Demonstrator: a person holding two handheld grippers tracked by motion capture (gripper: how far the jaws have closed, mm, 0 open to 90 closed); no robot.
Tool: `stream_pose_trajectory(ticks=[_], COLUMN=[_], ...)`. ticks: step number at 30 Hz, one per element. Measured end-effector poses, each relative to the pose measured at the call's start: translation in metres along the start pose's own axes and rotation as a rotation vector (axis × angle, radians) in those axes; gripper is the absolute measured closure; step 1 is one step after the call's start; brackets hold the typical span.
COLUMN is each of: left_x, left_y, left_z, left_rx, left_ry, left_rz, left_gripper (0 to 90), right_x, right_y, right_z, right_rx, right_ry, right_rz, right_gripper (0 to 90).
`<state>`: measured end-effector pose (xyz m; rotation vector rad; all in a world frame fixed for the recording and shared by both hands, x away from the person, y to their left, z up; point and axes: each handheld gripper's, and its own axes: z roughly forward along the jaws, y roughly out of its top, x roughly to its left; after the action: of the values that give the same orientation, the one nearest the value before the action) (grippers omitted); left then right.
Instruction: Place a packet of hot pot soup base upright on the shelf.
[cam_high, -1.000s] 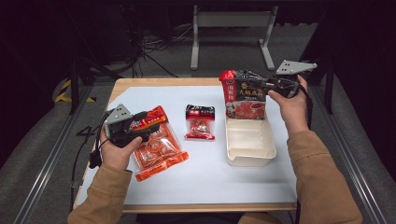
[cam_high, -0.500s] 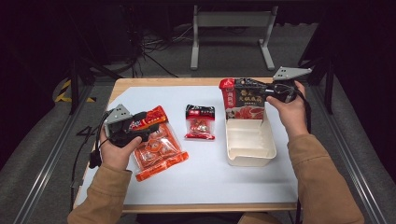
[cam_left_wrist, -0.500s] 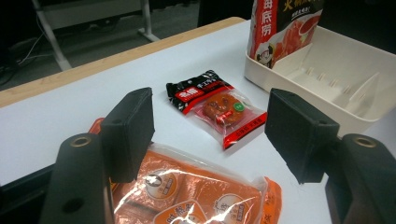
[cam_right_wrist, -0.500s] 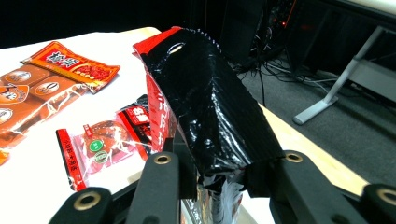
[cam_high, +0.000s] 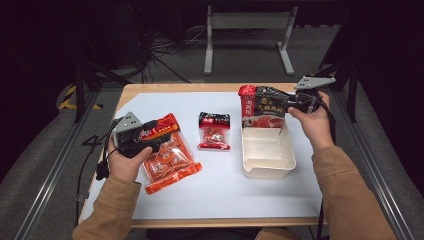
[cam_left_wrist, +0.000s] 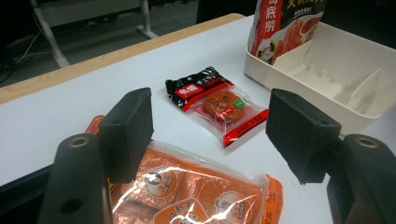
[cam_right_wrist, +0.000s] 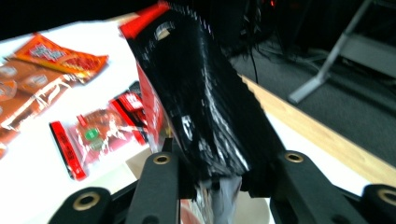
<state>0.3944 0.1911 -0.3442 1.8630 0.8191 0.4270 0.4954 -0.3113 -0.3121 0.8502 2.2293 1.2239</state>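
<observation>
Black-and-red sauce pouch (cam_high: 262, 107), upright, long axis vertical, lower edge inside far end of white tray (cam_high: 267, 155) at 2 o'clock on table, pinched at right edge by right gripper (cam_high: 292, 102); left gripper (cam_left_wrist: 210, 135) at 9 o'clock, jaws wide, empty, above orange packet (cam_high: 167, 160).

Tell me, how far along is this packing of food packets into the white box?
Barely started. The white box has only the big black-and-red pouch standing in its far end, and the right gripper is clamped on it, so even that isn't let go. The left gripper hangs open above the orange packet. That packet and the small red sachet lie on the table, waiting.
</observation>
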Motion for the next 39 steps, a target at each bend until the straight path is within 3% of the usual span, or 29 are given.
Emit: stream_pose_trajectory(ticks=[8,14,20,22,26,30,33,39], left_x=[0.000,0.000,0.000,0.000,0.000,-0.001,0.001,0.002], left_y=[-0.001,-0.002,-0.005,-0.005,-0.006,-0.006,-0.006,-0.006], left_z=[0.001,0.003,0.008,0.009,0.010,0.010,0.008,0.007], left_rx=[0.004,0.008,0.000,0.012,0.035,0.040,0.048,0.062], left_ry=[-0.006,-0.038,-0.059,-0.061,-0.067,-0.033,-0.037,-0.053], left_rz=[-0.007,0.019,0.045,0.059,0.067,0.086,0.067,0.057], left_gripper=[32.5,34.4,33.0,31.7,31.3,32.3,31.2,28.0], right_x=[-0.005,-0.005,-0.003,-0.004,-0.006,-0.006,-0.004,0.004], right_y=[-0.011,-0.010,-0.011,-0.013,-0.017,-0.022,-0.027,-0.032], right_z=[-0.001,-0.001,-0.004,-0.007,-0.019,-0.028,-0.040,-0.055], right_rx=[0.009,0.012,0.025,0.000,-0.036,-0.064,-0.082,-0.098], right_ry=[-0.016,-0.013,-0.026,-0.029,-0.049,-0.056,-0.042,-0.046], right_rz=[0.030,0.034,0.062,0.075,0.114,0.144,0.179,0.163], right_gripper=[74.2,72.5,59.4,55.7,50.5,46.7,45.2,42.5])
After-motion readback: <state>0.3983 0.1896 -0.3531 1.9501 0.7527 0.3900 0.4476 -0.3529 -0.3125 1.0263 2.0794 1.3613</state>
